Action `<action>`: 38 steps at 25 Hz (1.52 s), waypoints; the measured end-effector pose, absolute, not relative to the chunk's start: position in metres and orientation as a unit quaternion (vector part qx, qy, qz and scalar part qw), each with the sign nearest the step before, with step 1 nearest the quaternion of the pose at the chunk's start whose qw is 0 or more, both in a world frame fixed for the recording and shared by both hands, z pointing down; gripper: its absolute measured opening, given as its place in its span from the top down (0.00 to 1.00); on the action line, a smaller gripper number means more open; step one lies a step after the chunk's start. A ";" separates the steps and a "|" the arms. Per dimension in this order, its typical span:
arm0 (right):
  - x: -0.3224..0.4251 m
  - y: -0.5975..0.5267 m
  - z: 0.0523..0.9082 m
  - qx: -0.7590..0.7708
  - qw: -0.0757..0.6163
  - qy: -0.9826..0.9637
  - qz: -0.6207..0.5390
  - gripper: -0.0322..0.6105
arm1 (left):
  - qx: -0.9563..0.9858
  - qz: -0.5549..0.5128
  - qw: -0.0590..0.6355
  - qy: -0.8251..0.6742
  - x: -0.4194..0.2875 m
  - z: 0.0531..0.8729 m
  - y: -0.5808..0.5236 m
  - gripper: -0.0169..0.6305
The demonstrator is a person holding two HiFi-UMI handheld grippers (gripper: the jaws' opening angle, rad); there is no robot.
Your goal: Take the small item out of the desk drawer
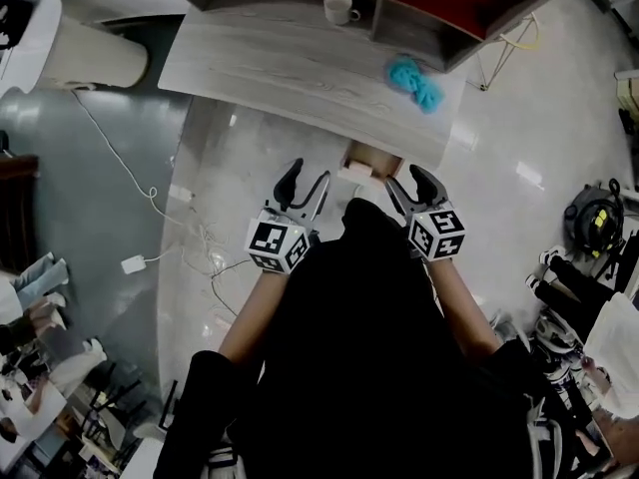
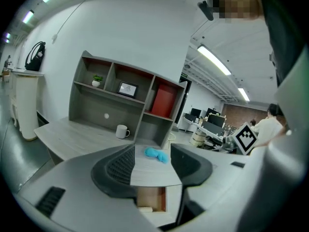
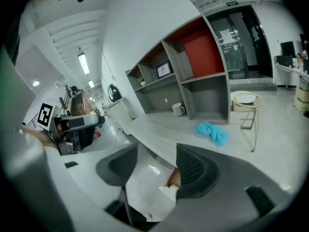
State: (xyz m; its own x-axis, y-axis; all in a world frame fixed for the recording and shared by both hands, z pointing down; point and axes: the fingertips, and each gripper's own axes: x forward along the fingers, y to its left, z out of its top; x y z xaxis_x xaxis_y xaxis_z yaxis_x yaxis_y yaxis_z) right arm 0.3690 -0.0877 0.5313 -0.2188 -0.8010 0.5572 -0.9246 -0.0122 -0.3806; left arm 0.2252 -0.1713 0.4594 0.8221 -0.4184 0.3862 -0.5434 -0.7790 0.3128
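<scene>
A glossy pale floor (image 1: pixel 250 158) that mirrors the ceiling lights runs under a grey wood-grain desk (image 1: pixel 290 68) with a matte top. A white mug (image 1: pixel 340 8) sits at twelve o'clock from the open drawer (image 1: pixel 371 158), and a crumpled blue cloth (image 1: pixel 414 80) at one o'clock. The drawer has a warm brown wooden inside and sticks out only a little from under the desk edge. The small item (image 1: pixel 354 171), pale and blocky, lies in its near part toward nine o'clock; what it is made of cannot be told. The left gripper (image 1: pixel 308 180) and the right gripper (image 1: pixel 407 182) hang just short of the drawer, each with its dark, ribbed jaws spread and nothing between them. The main risk is probably the tight opening: a jaw coming in steeply could knock the desk edge or the drawer wall, or push the item back under the top and out of reach. The item is light and smooth-looking, so it could also slip from the pads if pinched at a corner.
</scene>
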 end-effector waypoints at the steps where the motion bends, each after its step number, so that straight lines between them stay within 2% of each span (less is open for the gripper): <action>1: 0.367 -0.090 0.538 0.609 0.089 -0.702 0.359 0.58 | 0.928 0.151 0.212 -0.265 0.225 0.463 -0.171 0.65; 10: 0.339 -0.108 0.601 0.527 0.153 -0.738 0.392 0.58 | 0.906 0.164 0.241 -0.307 0.213 0.491 -0.172 0.65; 17: 0.300 -0.118 0.666 0.470 0.244 -0.754 0.389 0.55 | 0.903 0.152 0.264 -0.304 0.207 0.515 -0.189 0.65; 24: 0.288 -0.129 0.710 0.457 0.289 -0.752 0.376 0.56 | 0.895 0.137 0.287 -0.313 0.199 0.543 -0.203 0.65; 38: 0.274 -0.133 0.854 0.353 0.429 -0.749 0.361 0.56 | 0.874 0.119 0.315 -0.350 0.157 0.617 -0.221 0.65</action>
